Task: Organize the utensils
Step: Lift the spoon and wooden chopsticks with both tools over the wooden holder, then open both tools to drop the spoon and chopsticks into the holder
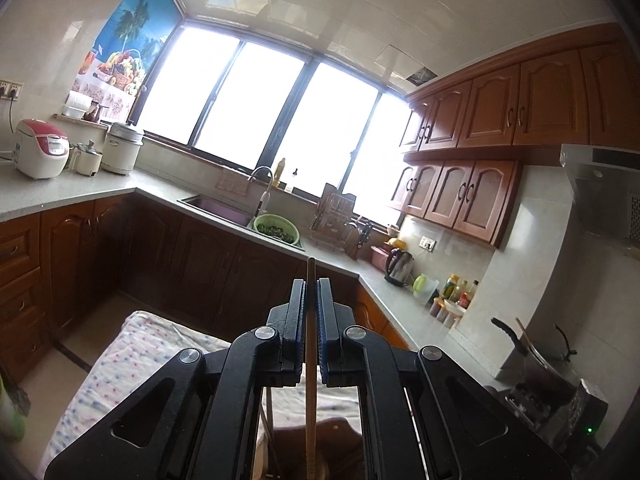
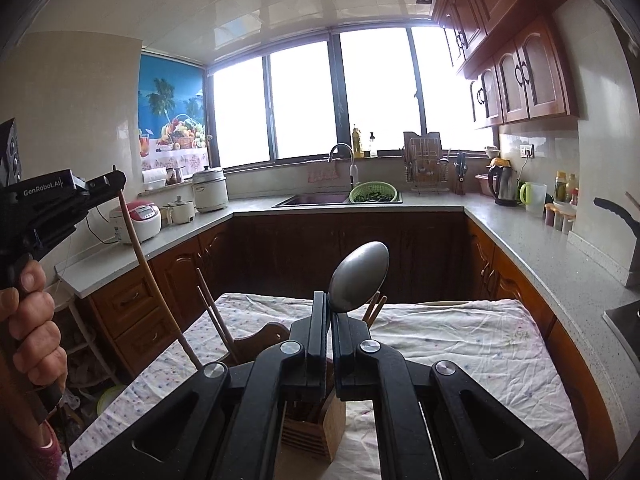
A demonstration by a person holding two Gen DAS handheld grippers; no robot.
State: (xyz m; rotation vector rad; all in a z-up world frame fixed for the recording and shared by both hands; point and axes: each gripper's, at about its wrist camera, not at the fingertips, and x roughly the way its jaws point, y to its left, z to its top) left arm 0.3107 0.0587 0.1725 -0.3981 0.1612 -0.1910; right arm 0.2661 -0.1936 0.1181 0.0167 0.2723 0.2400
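My left gripper (image 1: 311,286) is shut on a long wooden chopstick (image 1: 310,380) that runs up between the jaws and down past the bottom of the view. In the right wrist view the left gripper (image 2: 114,178) is at far left, raised, with the chopstick (image 2: 148,268) hanging down towards the table. My right gripper (image 2: 330,300) is shut on a metal spoon (image 2: 360,276), bowl upward. Below it stands a wooden utensil holder (image 2: 316,428) on the cloth-covered table (image 2: 460,344), with more chopsticks (image 2: 218,316) leaning out of it.
Grey counters (image 2: 532,248) with wooden cabinets wrap around three sides. On them are a sink with a green colander (image 2: 374,193), a dish rack (image 2: 426,164), a kettle (image 2: 502,184), bottles and rice cookers (image 2: 138,220). A stove and pan handle (image 2: 620,216) are at right.
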